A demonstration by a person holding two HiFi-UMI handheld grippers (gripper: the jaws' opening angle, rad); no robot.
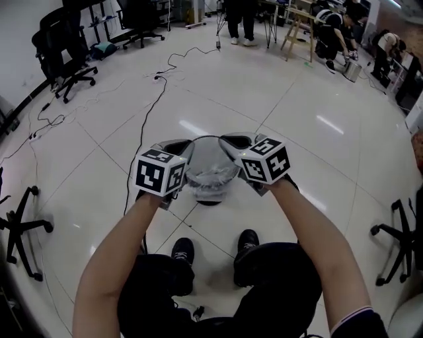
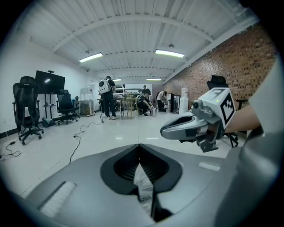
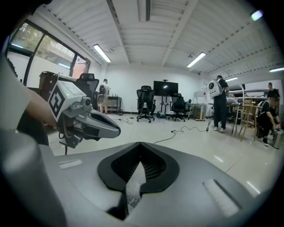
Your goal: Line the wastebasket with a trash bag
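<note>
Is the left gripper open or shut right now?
Shut on the trash bag: the left gripper tips meet, with clear film pinched between them.

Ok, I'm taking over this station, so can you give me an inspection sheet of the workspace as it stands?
Surface: glossy pale tiled floor.
Job's things: translucent trash bag stretched between both claws; wastebasket mostly hidden under it, only a dark edge shows.
Clutter: chair bases close by at left and right.
Grippers: left claw shut on the bag's edge; right claw shut on the opposite edge.
Cables: black cable runs across the floor towards the person; more cables by the left wall.
Surroundings: office chairs, people at the back, brick wall.
</note>
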